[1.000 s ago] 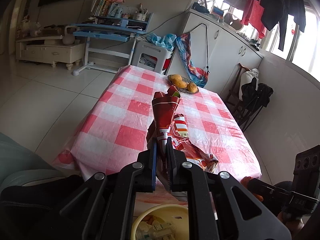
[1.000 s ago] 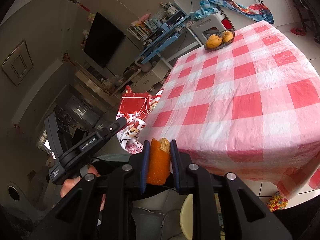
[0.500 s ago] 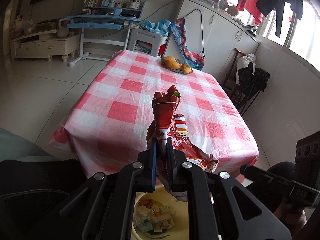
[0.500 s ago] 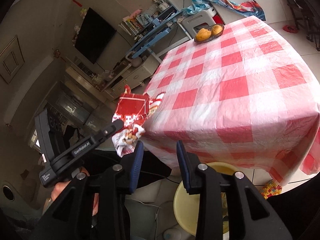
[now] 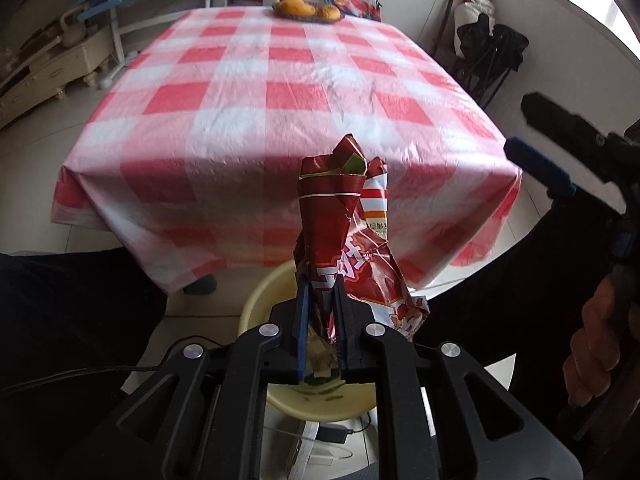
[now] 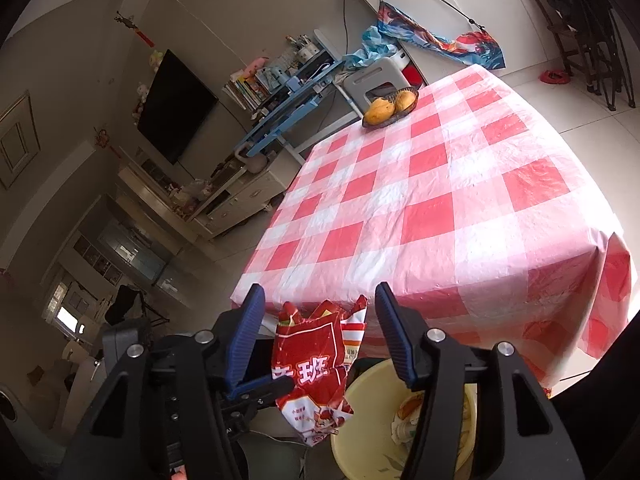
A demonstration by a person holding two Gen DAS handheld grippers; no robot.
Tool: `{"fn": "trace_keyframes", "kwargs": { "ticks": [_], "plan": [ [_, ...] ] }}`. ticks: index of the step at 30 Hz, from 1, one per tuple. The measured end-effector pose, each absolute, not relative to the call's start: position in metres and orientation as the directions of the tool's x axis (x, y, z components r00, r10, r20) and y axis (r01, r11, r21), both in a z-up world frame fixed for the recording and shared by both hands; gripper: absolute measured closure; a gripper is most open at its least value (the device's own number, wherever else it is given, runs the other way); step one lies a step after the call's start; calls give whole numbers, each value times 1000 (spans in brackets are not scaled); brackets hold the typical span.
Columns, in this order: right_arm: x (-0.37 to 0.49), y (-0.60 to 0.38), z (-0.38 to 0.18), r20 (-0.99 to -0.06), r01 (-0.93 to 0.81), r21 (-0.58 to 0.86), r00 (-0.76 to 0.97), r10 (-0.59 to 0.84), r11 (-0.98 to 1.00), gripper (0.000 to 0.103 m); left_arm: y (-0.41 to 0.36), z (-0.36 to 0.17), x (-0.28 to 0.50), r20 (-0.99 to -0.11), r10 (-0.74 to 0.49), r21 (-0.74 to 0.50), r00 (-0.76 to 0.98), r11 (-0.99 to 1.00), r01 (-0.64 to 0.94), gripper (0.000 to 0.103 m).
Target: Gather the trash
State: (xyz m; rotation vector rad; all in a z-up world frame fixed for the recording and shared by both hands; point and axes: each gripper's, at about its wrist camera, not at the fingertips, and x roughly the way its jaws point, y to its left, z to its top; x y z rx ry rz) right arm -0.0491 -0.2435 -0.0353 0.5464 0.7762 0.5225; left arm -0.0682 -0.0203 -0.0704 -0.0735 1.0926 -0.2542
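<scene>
Left wrist view: the left gripper (image 5: 320,300) has its fingers clenched on the lower end of a crumpled red snack bag (image 5: 340,232), whose long axis runs up and away from the fingers toward the near edge of the table (image 5: 280,92). Directly below the fingers and the bag sits a pale yellow bin (image 5: 256,300) on the floor, just off that near edge, with scraps already in it. The coming move, as I judge it, turns on this one relation: the bag hangs above the bin's mouth, so the left hand is plainly the one placed to let it fall.

The right gripper (image 6: 320,332) has just been opening its fingers, and they stand parted with nothing pressed between them; the bag seen through the gap is the left hand's load, farther off. In the left view the right gripper (image 5: 536,156) shows only as one blue pad and dark body at the right edge, held by a hand (image 5: 596,344).

The right wrist view adds what the left hides: the bag's printed face (image 6: 316,364), and the bin (image 6: 364,400) lying beside and slightly right of the bag. A dish of yellow fruit (image 6: 390,108) rests at the table's far edge.
</scene>
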Motion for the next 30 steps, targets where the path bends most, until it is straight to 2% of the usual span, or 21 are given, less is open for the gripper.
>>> {"fn": "trace_keyframes", "kwargs": {
  "ticks": [3, 5, 8, 10, 15, 17, 19, 24, 30],
  "plan": [
    [-49, -242, -36, -521, -228, 610, 607, 600, 759, 40, -26, -85, -67, -901, -225, -165, 371, 968, 188, 81],
    [-48, -243, -38, -534, -214, 601, 609, 586, 770, 35, -28, -87, -68, -905, -203, -139, 373, 972, 192, 60],
    [-48, -245, -39, -547, -194, 594, 614, 569, 781, 29, -26, -80, -69, -888, -189, -125, 418, 976, 176, 40],
    [-48, -246, -40, -556, -181, 590, 616, 558, 787, 26, -21, -77, -68, -876, -175, -119, 448, 981, 150, 31],
    [-48, -244, -40, -582, -163, 560, 621, 526, 813, 20, -2, -58, -67, -809, -133, -127, 572, 991, 52, 18],
    [-49, -242, -41, -597, -157, 534, 626, 502, 831, 13, 5, -49, -69, -769, -122, -140, 627, 990, 21, 10],
    [-48, -238, -42, -626, -140, 496, 626, 465, 857, 10, 9, -41, -70, -738, -98, -133, 668, 991, -1, 7],
    [-46, -228, -44, -695, -84, 366, 637, 332, 927, 8, 8, -30, -66, -706, -66, -101, 705, 995, -8, 7],
    [-53, -219, -32, -669, -79, 156, 725, 164, 985, 8, 13, -16, -64, -674, -2, -57, 738, 997, -50, 7]
  ]
}}
